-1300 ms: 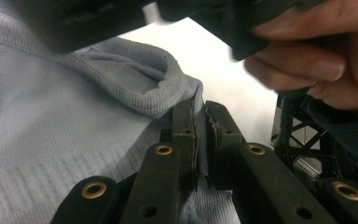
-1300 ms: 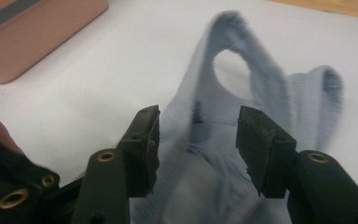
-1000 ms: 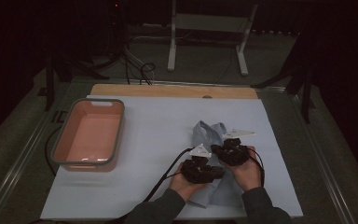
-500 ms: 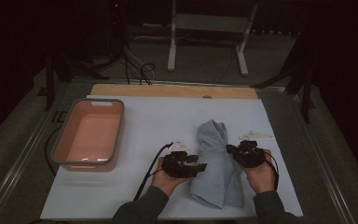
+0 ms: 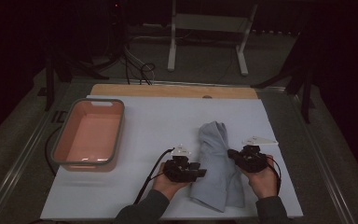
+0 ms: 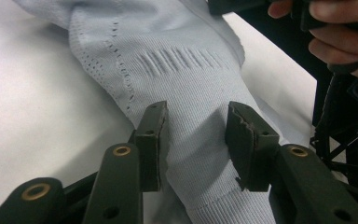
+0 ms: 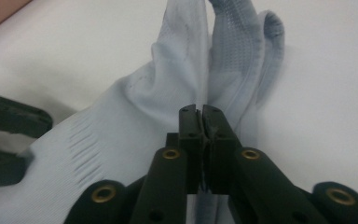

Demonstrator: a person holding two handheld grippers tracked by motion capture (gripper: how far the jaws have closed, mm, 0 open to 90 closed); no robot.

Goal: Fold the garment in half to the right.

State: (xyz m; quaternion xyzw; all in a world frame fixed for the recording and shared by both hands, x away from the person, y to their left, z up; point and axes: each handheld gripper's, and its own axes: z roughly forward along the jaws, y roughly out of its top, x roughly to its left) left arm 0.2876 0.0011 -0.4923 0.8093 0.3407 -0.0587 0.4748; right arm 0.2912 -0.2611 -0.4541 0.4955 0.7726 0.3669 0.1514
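Left claw (image 6: pixel 193 140) now closing astride the grey garment (image 5: pixel 216 163) — right claw (image 7: pixel 202 122) stays pinched shut on its fold

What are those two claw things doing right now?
Left gripper: open, jaws just closing a little, astride the pale blue garment.
Right gripper: shut; whether it pinches the cloth cannot be told.

The garment (image 6: pixel 186 93) is pale blue-grey knitted cloth, matt, finely ribbed, with rows of small perforations and a short raised-rib panel. The left gripper (image 6: pixel 193 144) has matt black plastic jaws with brass-coloured rivets and chipped, rough pads. The table cover (image 5: pixel 168 121) is smooth matt white; the tub (image 5: pixel 89 135) looks like satin pink plastic with a grey rim.
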